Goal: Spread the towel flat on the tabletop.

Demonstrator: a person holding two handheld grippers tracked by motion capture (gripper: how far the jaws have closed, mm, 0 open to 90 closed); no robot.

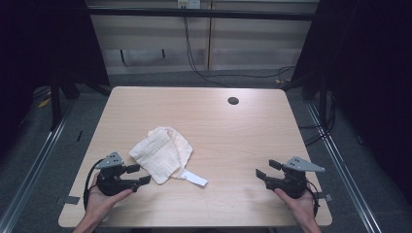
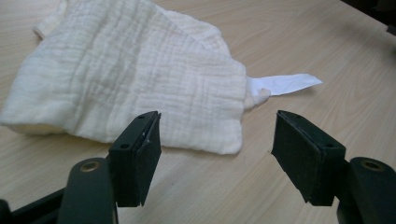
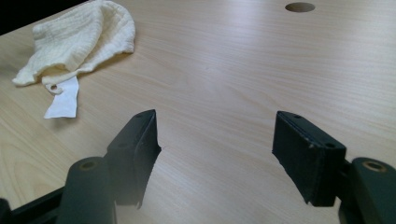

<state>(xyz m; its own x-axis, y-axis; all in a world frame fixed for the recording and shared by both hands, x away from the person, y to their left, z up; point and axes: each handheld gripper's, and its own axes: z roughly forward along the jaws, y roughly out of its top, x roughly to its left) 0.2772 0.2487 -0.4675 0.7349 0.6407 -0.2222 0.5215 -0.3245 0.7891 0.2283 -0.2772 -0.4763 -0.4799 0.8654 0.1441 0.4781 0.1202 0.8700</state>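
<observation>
A cream muslin cloth lies folded and rumpled on the wooden table, left of centre, with a white label sticking out at its near right corner. My left gripper stands open just left of the cloth's near edge, nothing between its jaws. In the left gripper view the cloth lies right ahead of the open left gripper, its label pointing right. My right gripper is open over bare wood at the near right. The right gripper view shows the cloth far off to the left.
A round cable hole sits at the table's far right. Metal rails run along both sides of the table, and cables hang at the back wall. Bare wood lies between the two grippers.
</observation>
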